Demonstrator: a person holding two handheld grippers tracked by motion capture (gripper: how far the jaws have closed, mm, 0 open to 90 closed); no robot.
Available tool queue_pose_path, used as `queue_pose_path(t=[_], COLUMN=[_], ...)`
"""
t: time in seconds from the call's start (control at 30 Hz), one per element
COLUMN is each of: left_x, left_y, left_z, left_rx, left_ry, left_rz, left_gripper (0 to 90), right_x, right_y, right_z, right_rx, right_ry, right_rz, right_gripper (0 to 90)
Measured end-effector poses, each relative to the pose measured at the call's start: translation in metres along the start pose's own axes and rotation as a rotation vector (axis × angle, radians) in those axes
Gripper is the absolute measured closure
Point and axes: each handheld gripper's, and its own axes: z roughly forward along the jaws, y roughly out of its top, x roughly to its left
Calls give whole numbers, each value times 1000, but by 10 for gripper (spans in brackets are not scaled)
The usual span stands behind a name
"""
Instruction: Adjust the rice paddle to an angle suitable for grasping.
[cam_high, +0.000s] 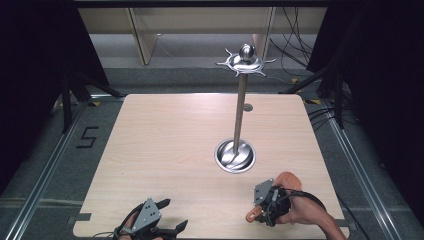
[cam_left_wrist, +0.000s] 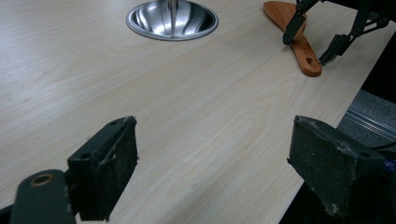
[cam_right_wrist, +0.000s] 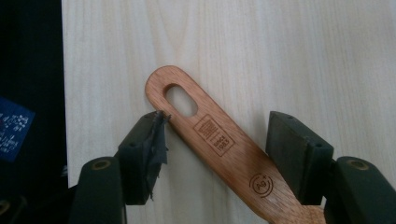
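Observation:
A brown wooden spatula (cam_right_wrist: 211, 134) lies flat near the table's front right corner, its handle with the oval hole pointing at the front edge. My right gripper (cam_right_wrist: 219, 128) points down over it with the handle between its pads. The left pad's (cam_right_wrist: 152, 140) corner is at the handle's edge, and the other pad stands just beside it. In the high view a hand holds this gripper (cam_high: 259, 213) over the spatula (cam_high: 287, 180). My left gripper (cam_left_wrist: 212, 163) hovers open and empty at the front left (cam_high: 172, 215).
A tall metal stand (cam_high: 240, 115) rises from a round steel base (cam_high: 235, 156) at the middle right of the table, topped by a spiked disc and ball (cam_high: 246, 61). The light wood table (cam_high: 165, 145) ends close in front of both grippers. Cables lie on the floor behind.

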Motion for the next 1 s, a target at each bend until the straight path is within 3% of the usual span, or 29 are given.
queue_pose_path(t=[0.07,0.1,0.13,0.2,0.23,0.27,0.3,0.33,0.37,0.4,0.5,0.53,0.57,0.6,0.63,0.67,0.73,0.77,0.83,0.87,0.9,0.93,1.0], left_x=[0,0,0,0,3,3,1,0,1,1,0,0,1,1,0,0,0,0,0,0,0,0,0], left_y=[0,0,0,0,0,0,0,0,0,0,-1,0,0,0,-1,-1,0,0,0,0,0,-1,-1], left_z=[0,0,0,1,0,0,1,1,0,0,1,1,0,0,1,1,1,1,1,1,1,1,2], left_rx=[-4,-1,-3,-1,26,26,6,-1,9,6,-7,-8,6,6,-5,-8,-7,-7,-7,-7,-7,-15,-14], left_ry=[0,0,-1,0,11,11,5,1,3,2,-3,-1,1,1,-1,-2,-2,-2,-2,-2,-2,2,3], left_rz=[-4,-5,-4,-7,23,23,1,-8,1,-2,-13,-14,-3,-3,-11,-15,-14,-13,-12,-13,-14,-15,-15], left_gripper=[147,148,147,147,147,147,147,147,147,148,147,147,147,147,147,147,147,147,147,147,148,147,148], right_x=[-3,-2,-4,-6,-6,-6,-6,-9,-9,-8,-12,-15,-17,-17,-15,-18,-19,-16,-21,-18,-22,-19,-21], right_y=[2,4,5,6,10,10,11,14,16,17,22,22,23,23,24,24,23,24,22,24,21,22,21], right_z=[1,-1,-1,-1,-3,-3,-3,-2,-2,-2,-1,0,0,0,-1,-1,-1,-2,-2,-4,-2,-3,-3], right_rx=[-4,45,49,60,119,119,123,141,157,185,211,204,212,212,228,252,236,252,254,272,253,269,273], right_ry=[25,12,29,24,27,27,22,29,44,19,21,38,55,55,20,31,25,16,24,37,12,5,13], right_rz=[-28,44,16,8,18,18,26,-5,3,47,48,16,13,13,51,13,4,56,-2,69,11,59,51], right_gripper=[397,416,428,443,455,455,458,465,472,479,501,508,517,517,527,555,579,594,622,632,641,650,661])
